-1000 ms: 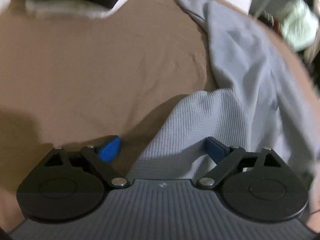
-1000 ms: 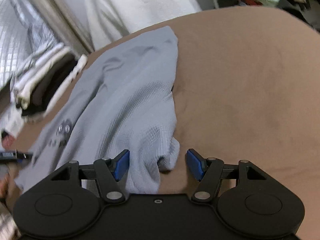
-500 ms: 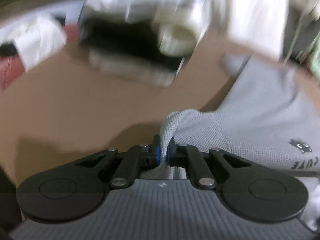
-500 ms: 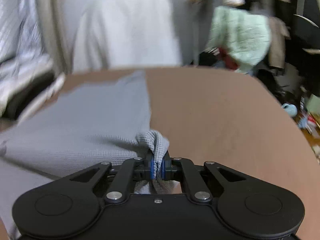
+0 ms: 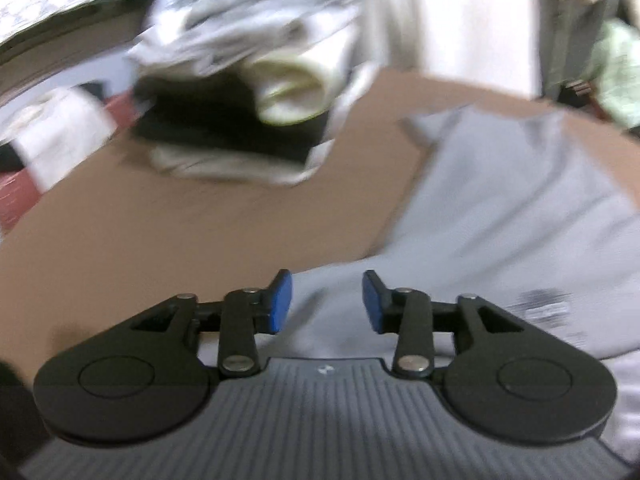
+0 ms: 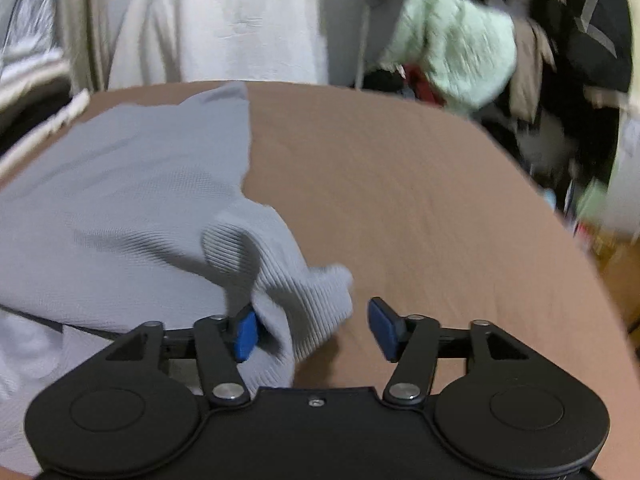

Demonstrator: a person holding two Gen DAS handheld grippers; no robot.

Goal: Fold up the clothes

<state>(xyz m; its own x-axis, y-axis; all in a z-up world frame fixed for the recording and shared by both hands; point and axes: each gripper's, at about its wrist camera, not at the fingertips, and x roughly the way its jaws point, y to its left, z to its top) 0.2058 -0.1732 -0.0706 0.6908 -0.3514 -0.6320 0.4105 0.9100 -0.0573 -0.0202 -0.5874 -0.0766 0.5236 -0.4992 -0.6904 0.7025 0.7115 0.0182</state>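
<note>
grey ribbed top spread on brown bed sheet | left gripper jaws just opening, parted, nothing pinched | right gripper jaws just opening, released, ribbed hem beside left pad | folded clothes stack beyond, blurred | mint towel past far edge

A brown surface fills both views. At its far left edge sits a blurred stack of black and white fabric. Beyond the far right edge hangs mint-green fabric among dark clutter.
</note>
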